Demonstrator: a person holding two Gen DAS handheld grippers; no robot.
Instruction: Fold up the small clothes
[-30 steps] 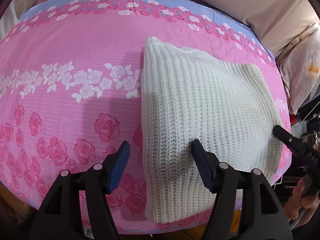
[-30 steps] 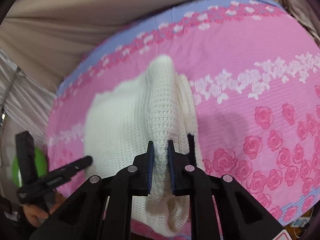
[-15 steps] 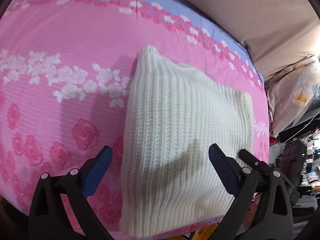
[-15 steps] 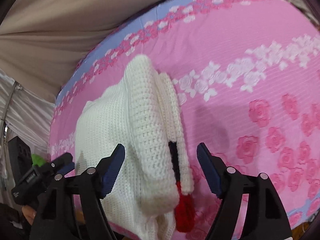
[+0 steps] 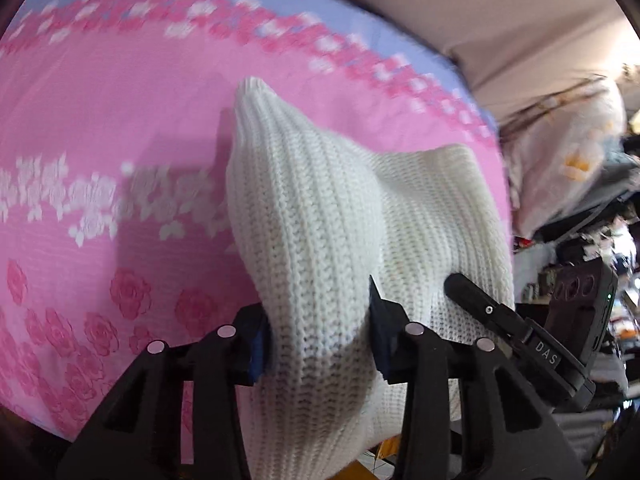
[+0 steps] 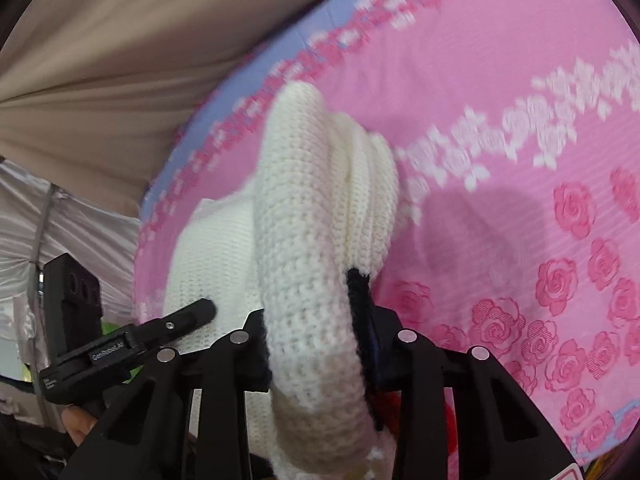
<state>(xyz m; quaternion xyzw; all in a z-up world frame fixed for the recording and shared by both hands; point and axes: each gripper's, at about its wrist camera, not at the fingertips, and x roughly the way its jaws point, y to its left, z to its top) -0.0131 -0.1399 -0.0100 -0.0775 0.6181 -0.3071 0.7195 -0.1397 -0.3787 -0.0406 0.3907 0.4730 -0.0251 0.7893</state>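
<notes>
A white knitted sweater (image 5: pixel 340 208) lies on a pink rose-print bedspread (image 5: pixel 100 120). My left gripper (image 5: pixel 320 344) has a thick ridge of its near edge bunched between the blue pads; the jaws are closing and the knit rises off the bed. My right gripper (image 6: pixel 316 344) is closing on a rolled fold of the same sweater (image 6: pixel 304 200), with a black trim (image 6: pixel 358 304) against its right pad and a red bit (image 6: pixel 394 404) below. Each gripper shows in the other's view: the right gripper (image 5: pixel 480 308) and the left gripper (image 6: pixel 180 324).
Pink bedspread (image 6: pixel 500 100) stretches away from the sweater. A beige wall or curtain (image 6: pixel 120 40) runs behind the bed. A floral pillow (image 5: pixel 568 152) and dark clutter (image 5: pixel 600 248) sit past the bed's right edge. A person's hand (image 6: pixel 78 426) holds the left gripper.
Both grippers opened wide half a second ago and have closed onto folds of the sweater. The left one has lifted its fold; the flat sweater is now pulled up into a ridge.
</notes>
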